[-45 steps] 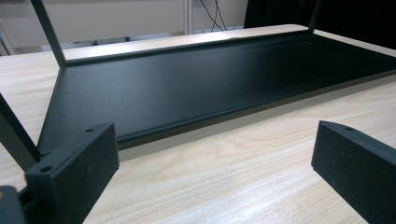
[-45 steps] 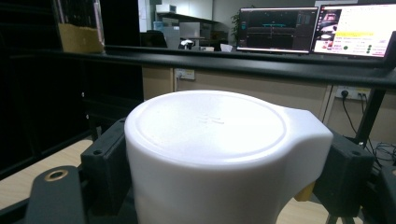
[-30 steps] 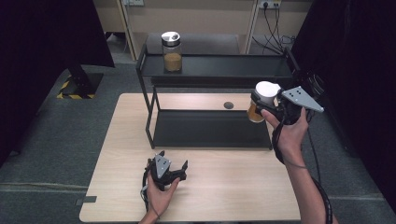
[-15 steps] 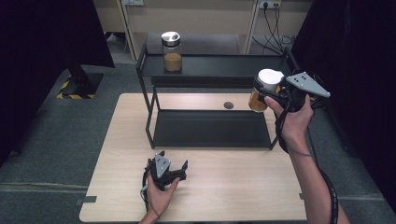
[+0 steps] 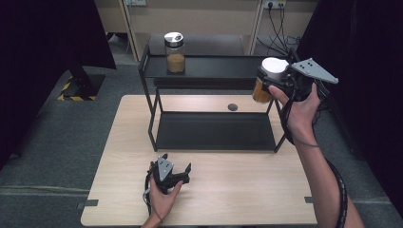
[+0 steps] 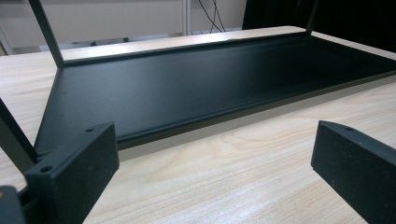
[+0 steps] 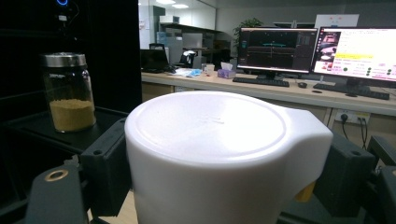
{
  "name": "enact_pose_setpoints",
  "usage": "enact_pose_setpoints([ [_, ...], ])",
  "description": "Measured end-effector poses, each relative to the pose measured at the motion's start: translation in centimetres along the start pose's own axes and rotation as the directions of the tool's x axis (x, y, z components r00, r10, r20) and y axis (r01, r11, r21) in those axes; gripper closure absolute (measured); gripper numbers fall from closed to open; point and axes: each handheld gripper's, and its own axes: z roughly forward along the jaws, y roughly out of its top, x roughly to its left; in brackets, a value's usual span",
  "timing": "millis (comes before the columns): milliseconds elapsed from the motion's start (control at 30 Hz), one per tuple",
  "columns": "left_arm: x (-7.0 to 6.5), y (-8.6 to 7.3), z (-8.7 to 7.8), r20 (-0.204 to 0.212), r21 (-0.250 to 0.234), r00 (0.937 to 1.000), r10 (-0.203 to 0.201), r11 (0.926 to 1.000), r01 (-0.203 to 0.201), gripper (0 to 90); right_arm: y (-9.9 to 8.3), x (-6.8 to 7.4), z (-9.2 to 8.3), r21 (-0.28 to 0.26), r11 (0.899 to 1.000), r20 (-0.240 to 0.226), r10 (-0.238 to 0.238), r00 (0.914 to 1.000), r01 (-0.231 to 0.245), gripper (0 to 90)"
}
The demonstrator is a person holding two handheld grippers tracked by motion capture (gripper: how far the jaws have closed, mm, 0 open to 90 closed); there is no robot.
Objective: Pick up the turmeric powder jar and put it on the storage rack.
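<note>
A white-capped jar (image 5: 266, 80) with amber contents hangs in the air at the right end of the black two-tier rack (image 5: 214, 137), level with its upper shelf. My right gripper (image 5: 280, 84) is shut on that jar; its white cap (image 7: 219, 140) sits between the two black jaws. A second glass jar (image 5: 174, 53) with a metal lid and brown powder stands upright on the upper shelf, to the left, also seen as the glass jar (image 7: 67, 91). My left gripper (image 5: 177, 172) rests low on the table in front of the rack, open, with nothing between its fingers (image 6: 74, 172).
The rack's lower tray (image 6: 187, 88) lies bare just ahead of the left gripper. A small dark disc (image 5: 232, 107) sits on the wooden table (image 5: 247, 190) behind the rack. Desks with monitors (image 7: 275, 49) stand beyond. Dark curtains flank both sides.
My right gripper has lifted the white-capped jar up and a little rightward, from beside the lower tray to upper-shelf height. The left gripper has stayed put.
</note>
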Motion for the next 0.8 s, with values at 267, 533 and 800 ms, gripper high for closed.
enact_pose_setpoints([
  [267,0.1,0.0,0.0,0.001,0.001,0.9999,-0.011,0.9999,0.011,0.0,1.3,-0.2,0.7,-0.007,1.0,-0.002,0.005,1.0,-0.005,20.1],
  [533,0.2,0.0,0.0,0.001,0.003,0.9999,-0.017,0.9999,0.017,0.0,2.2,-0.5,1.2,-0.015,1.0,0.001,0.012,0.9999,-0.012,20.1],
  [800,0.3,0.1,0.1,0.003,0.005,0.9997,-0.024,0.9997,0.024,0.0,3.2,-0.9,2.0,-0.022,1.0,0.008,0.021,0.9998,-0.021,20.2],
])
